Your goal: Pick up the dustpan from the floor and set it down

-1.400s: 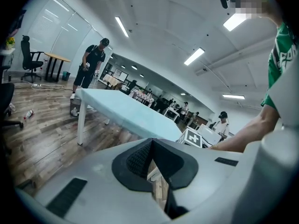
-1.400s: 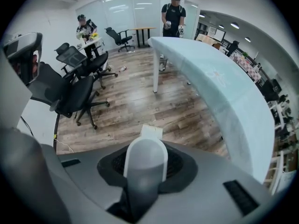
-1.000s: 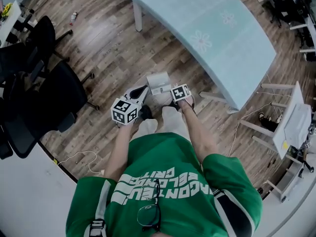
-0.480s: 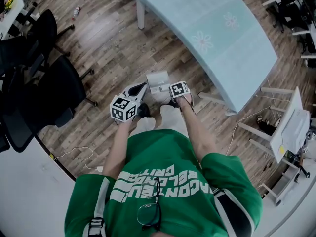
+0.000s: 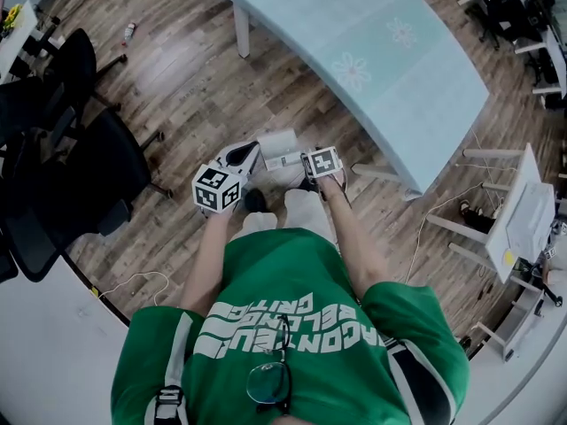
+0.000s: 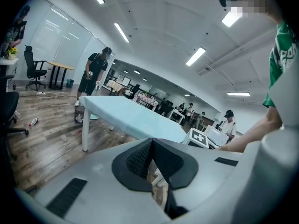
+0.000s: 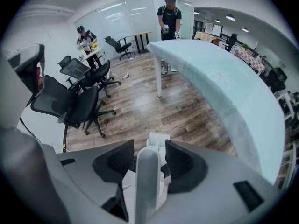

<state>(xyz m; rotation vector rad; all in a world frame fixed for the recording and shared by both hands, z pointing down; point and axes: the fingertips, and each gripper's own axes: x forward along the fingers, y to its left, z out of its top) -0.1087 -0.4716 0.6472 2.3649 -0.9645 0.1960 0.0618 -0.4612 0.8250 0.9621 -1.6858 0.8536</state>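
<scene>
The white dustpan [image 5: 282, 147] rests on the wood floor in front of the person's feet. In the right gripper view its pan [image 7: 158, 141] lies below and its upright grey-white handle [image 7: 147, 185] stands between the jaws. My right gripper [image 5: 310, 172] points steeply down over it. Its jaws have just been opening, and the pads [image 7: 122, 158] stand off the handle on both sides. My left gripper [image 5: 247, 154] hovers just left of the dustpan, pointing nearly level. Its jaws [image 6: 152, 143] meet at the tips with nothing in them.
A long table with a pale blue cloth [image 5: 372, 60] stands just beyond the dustpan, its white leg [image 7: 159, 80] close by. Black office chairs [image 5: 89, 166] crowd the left. A white rack [image 5: 523, 220] stands at the right and a cable [image 5: 133, 282] lies on the floor. People stand far off [image 7: 169, 15].
My right gripper has lifted slightly above the dustpan, which stays on the floor. The left gripper has hardly moved.
</scene>
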